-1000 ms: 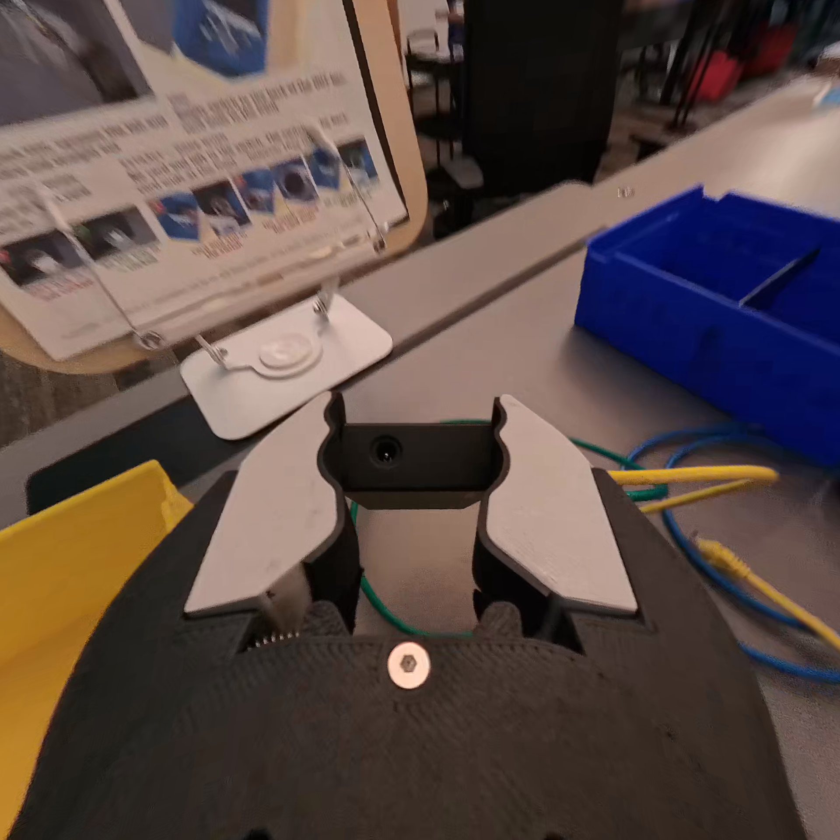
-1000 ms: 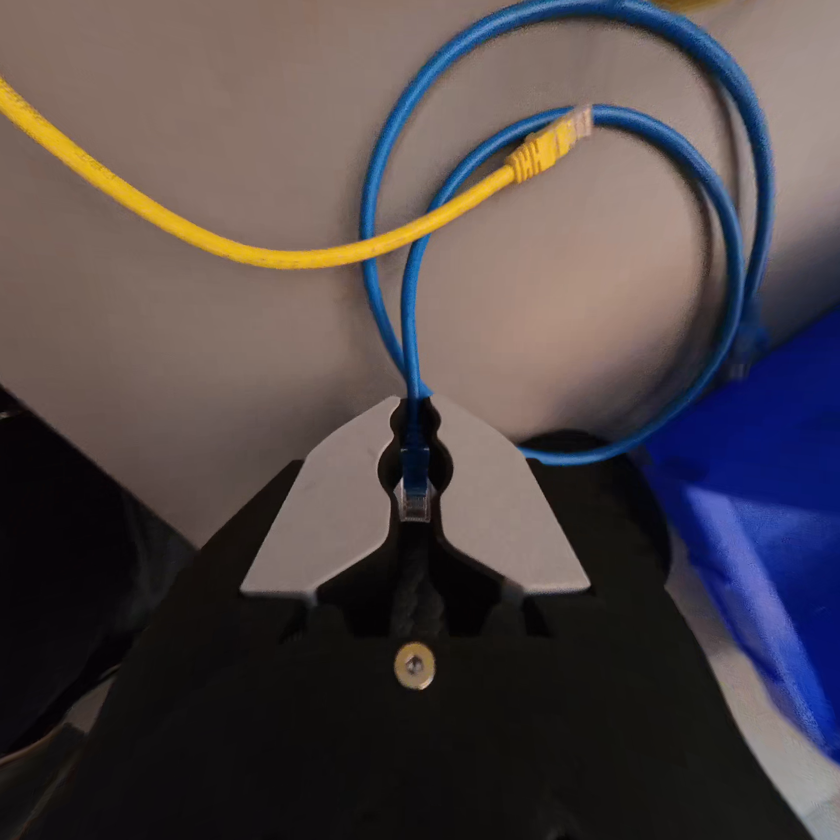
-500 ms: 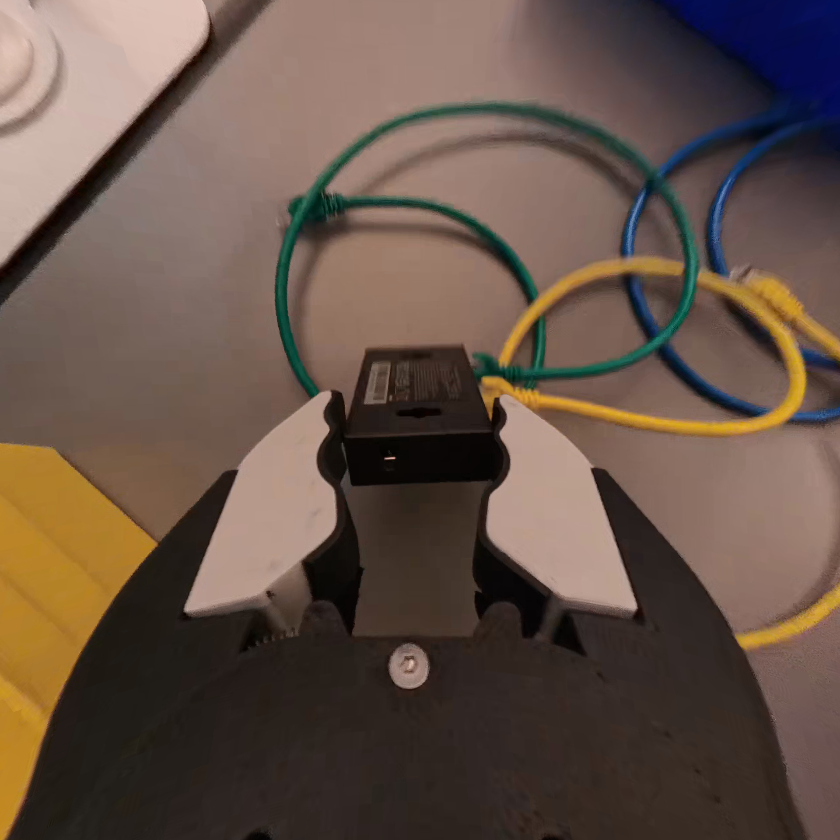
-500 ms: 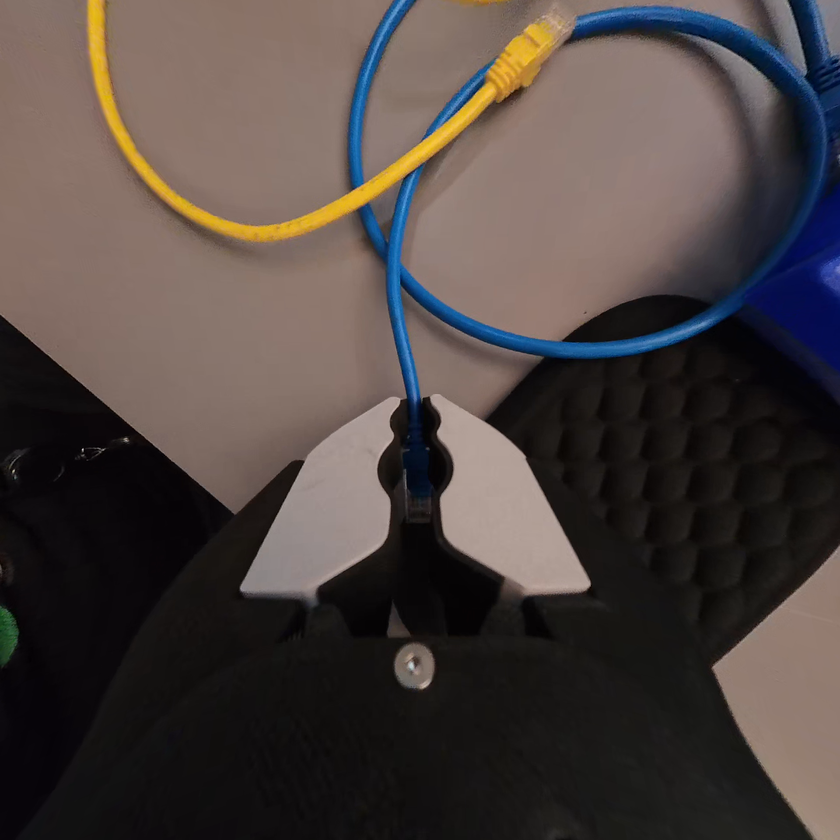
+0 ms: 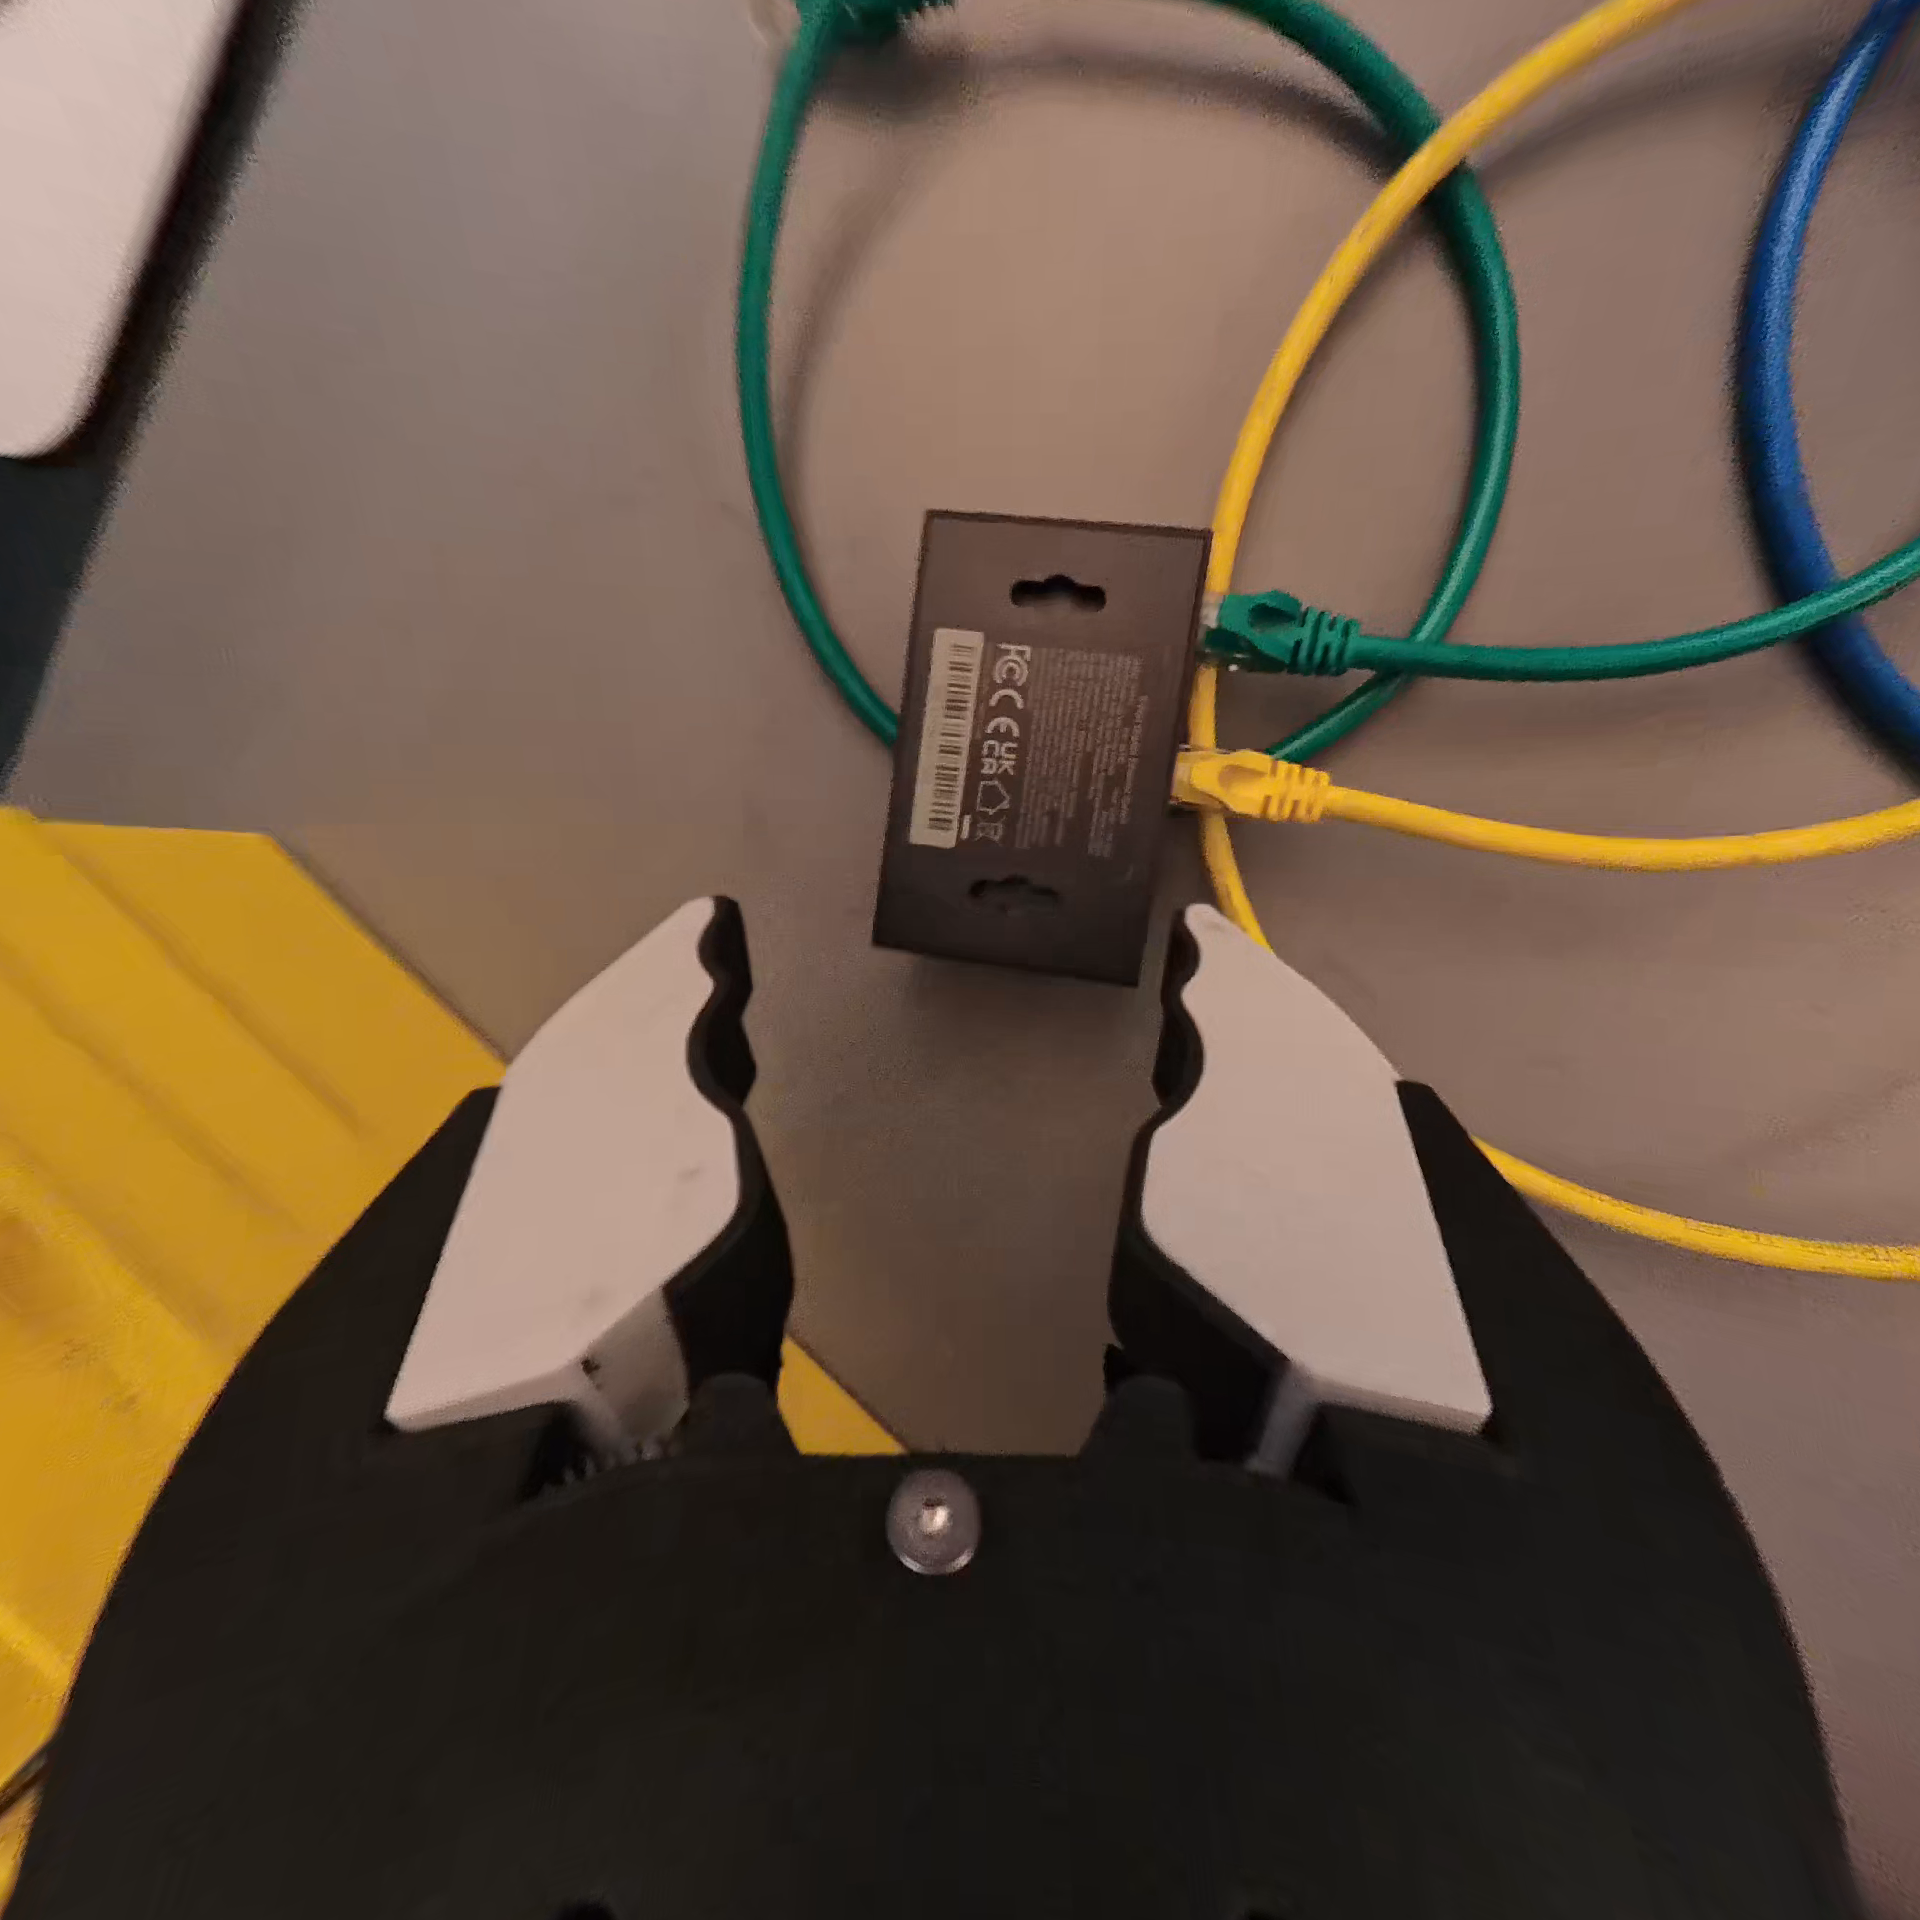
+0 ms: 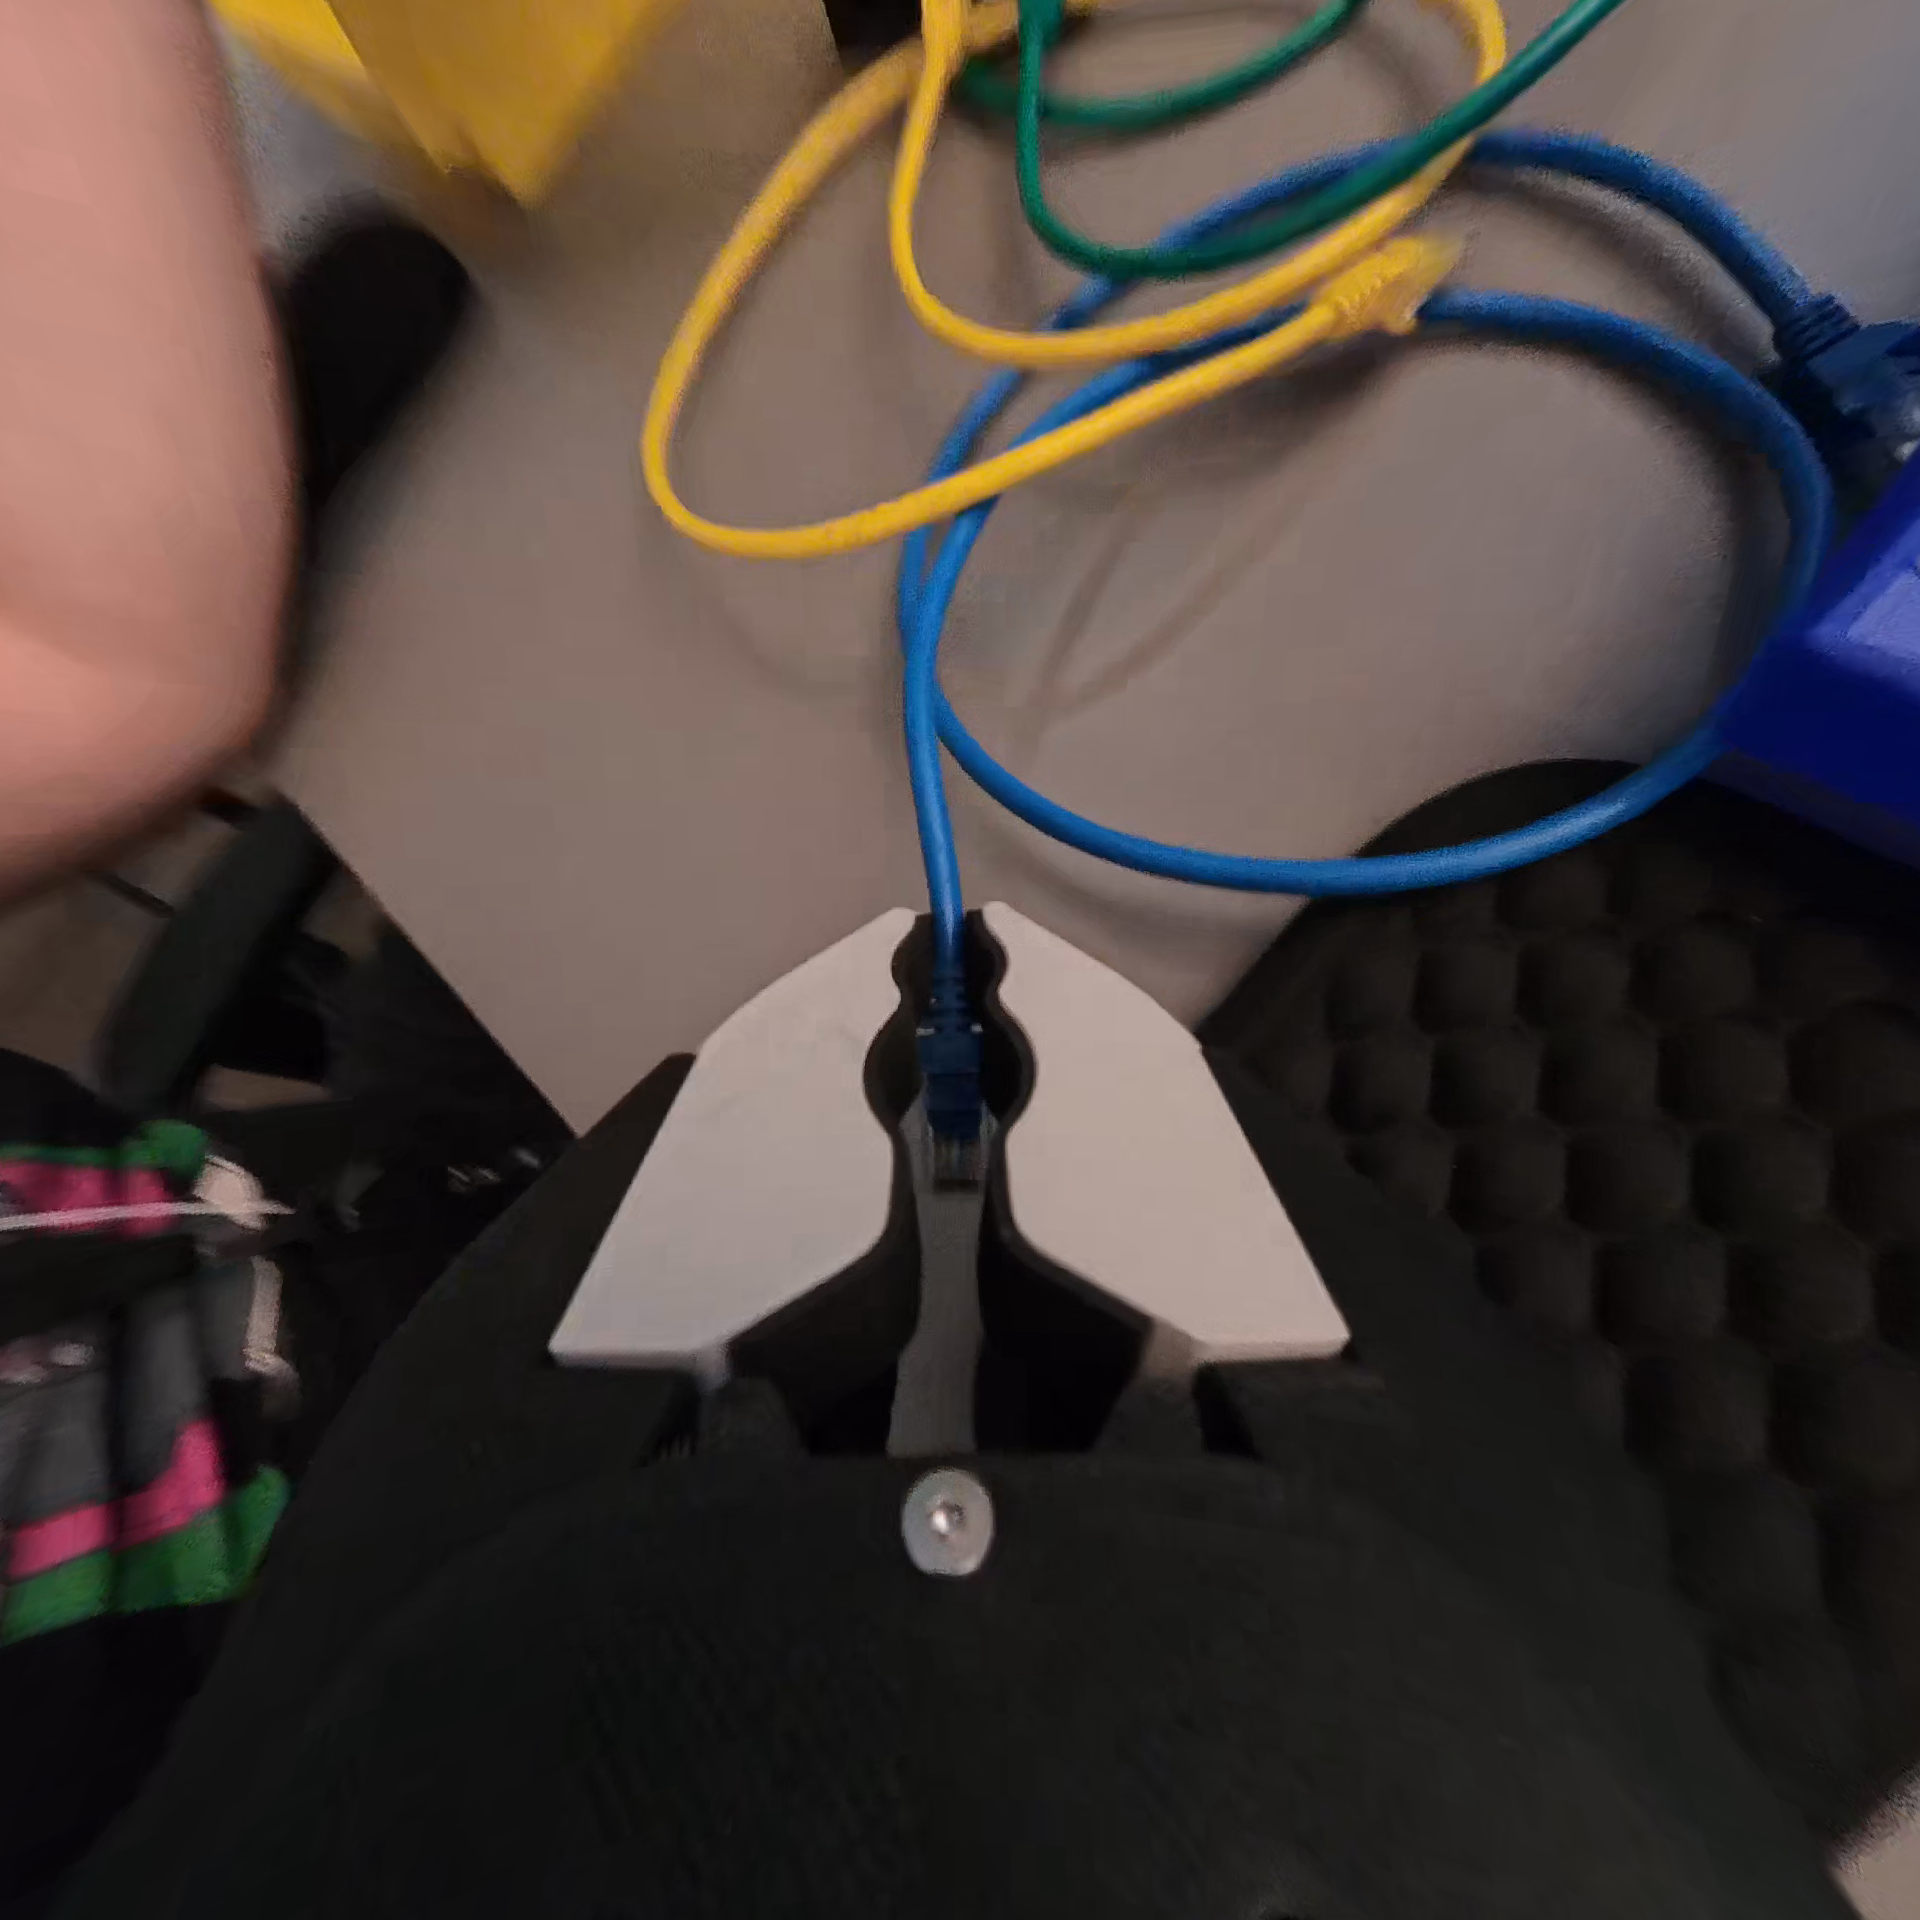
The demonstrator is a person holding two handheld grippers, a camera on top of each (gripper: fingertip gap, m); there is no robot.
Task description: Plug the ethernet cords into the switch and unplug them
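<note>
The black switch lies underside up on the grey table. A green cord's plug and a yellow cord's plug sit in its right side. My left gripper is open, and the switch's near end lies loose between its tips. My right gripper is shut on the blue cord's plug, cable leading forward. The blue cord loops to its other plug. The yellow cord's free plug lies on the loops.
A yellow bin stands left of the switch and also shows in the right wrist view. A white stand base is at the far left. A blue bin and a black foam pad are at the right. A blurred hand is at the left. The left gripper's tips are roughly 35 cm from the right gripper's.
The left gripper tipped down to the table and let go of the switch, which now lies ahead of its opened fingers. The right gripper drew back, still holding the blue plug.
</note>
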